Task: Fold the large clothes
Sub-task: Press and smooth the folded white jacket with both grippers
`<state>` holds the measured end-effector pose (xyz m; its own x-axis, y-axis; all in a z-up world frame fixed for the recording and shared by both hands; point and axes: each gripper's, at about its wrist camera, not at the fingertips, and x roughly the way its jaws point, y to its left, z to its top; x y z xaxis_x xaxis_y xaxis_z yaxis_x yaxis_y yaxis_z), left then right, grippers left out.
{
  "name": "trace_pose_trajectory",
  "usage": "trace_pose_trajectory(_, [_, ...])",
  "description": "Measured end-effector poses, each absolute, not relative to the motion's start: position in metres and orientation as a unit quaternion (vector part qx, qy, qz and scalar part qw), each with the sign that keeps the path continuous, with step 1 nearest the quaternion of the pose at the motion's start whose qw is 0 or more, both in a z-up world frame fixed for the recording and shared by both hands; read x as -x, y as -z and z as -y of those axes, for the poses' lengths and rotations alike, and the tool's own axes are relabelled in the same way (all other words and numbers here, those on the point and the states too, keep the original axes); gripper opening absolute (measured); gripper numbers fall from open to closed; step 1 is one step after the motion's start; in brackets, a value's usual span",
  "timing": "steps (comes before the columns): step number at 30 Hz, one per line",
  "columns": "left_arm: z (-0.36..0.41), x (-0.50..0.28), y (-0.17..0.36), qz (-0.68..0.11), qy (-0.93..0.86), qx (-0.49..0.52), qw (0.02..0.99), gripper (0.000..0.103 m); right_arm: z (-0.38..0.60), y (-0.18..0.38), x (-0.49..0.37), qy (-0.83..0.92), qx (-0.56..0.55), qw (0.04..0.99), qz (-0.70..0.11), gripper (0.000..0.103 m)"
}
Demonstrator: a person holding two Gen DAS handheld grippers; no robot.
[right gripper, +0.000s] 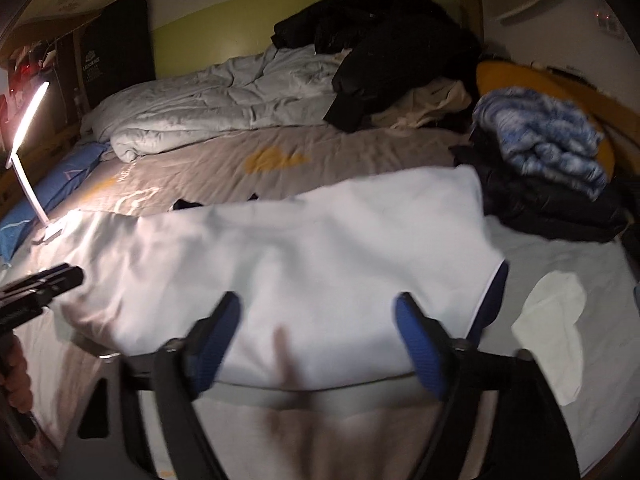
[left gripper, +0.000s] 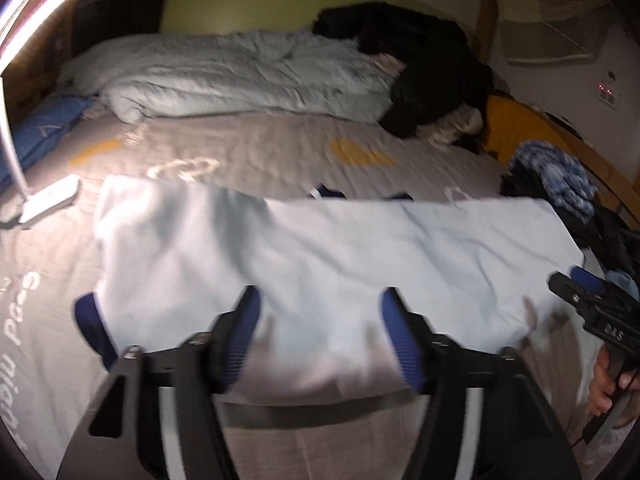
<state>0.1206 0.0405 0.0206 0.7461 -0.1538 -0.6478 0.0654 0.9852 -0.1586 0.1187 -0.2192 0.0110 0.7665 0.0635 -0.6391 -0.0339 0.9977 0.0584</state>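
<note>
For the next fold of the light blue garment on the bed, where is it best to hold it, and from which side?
Probably the light blue garment is best gripped at its near edge, from the near side: that edge lies free on the bed, just beyond both open tongs.

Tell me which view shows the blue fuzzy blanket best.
The right wrist view: the blue fuzzy blanket lies whole and lit atop dark clothes. The left wrist view shows it small and squeezed at the right edge.
</note>
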Motion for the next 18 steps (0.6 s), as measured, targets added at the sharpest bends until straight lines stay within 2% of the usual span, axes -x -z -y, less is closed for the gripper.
trace_pose_trajectory(2, [-0.042,-0.12,-0.024,-0.343,0.055,0.058,0.936,0.072,0.22,-0.013,-0.118,-0.022,-0.019,0.943,-0.332,0.086])
trace_pose_trajectory(5, [-0.041,-0.121,-0.026,-0.343,0.051,0.04,0.937,0.082,0.22,-0.014,-0.117,-0.025,-0.009,0.944,-0.33,0.094])
trace_pose_trajectory(8, [-0.04,-0.121,-0.025,-0.341,0.048,0.033,0.938,0.086,0.219,-0.014,-0.117,-0.021,-0.003,0.945,-0.328,0.095])
trace_pose_trajectory(11, [-0.04,-0.123,-0.022,-0.343,0.045,0.031,0.938,0.098,0.221,-0.013,-0.118,-0.023,-0.011,0.943,-0.331,0.1])
trace_pose_trajectory(18, [-0.041,-0.121,-0.023,-0.333,0.037,0.024,0.942,0.101,0.231,-0.014,-0.119,-0.013,-0.039,0.943,-0.331,0.101])
